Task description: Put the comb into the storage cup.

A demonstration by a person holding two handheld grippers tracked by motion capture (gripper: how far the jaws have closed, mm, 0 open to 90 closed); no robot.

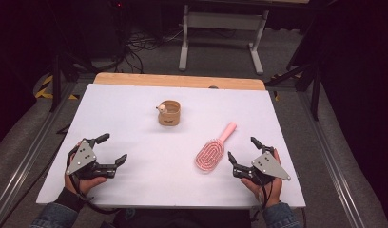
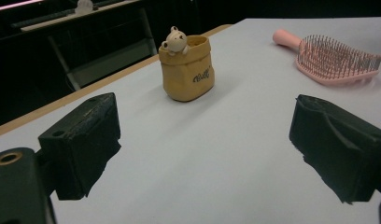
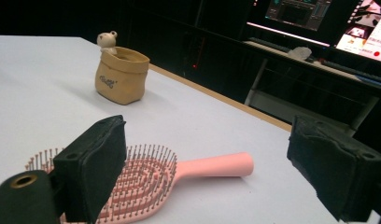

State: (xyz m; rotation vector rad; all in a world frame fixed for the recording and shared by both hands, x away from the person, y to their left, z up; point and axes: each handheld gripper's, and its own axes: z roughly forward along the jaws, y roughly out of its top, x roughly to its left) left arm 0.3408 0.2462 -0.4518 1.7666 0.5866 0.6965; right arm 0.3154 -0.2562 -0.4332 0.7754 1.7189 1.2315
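Small dark script word on front of tan pouch-shaped holder (image 2: 187, 70), ahead of left fingers (image 2: 86, 140); letters too small to read for certain; same mark seen from right gripper view; no other legible text.

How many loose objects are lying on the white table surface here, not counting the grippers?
2. The pink hairbrush lies bristles up at right, near the right gripper. The tan pouch-shaped holder with a small bear figure stands upright mid-table, farther back. Nothing seems hidden.
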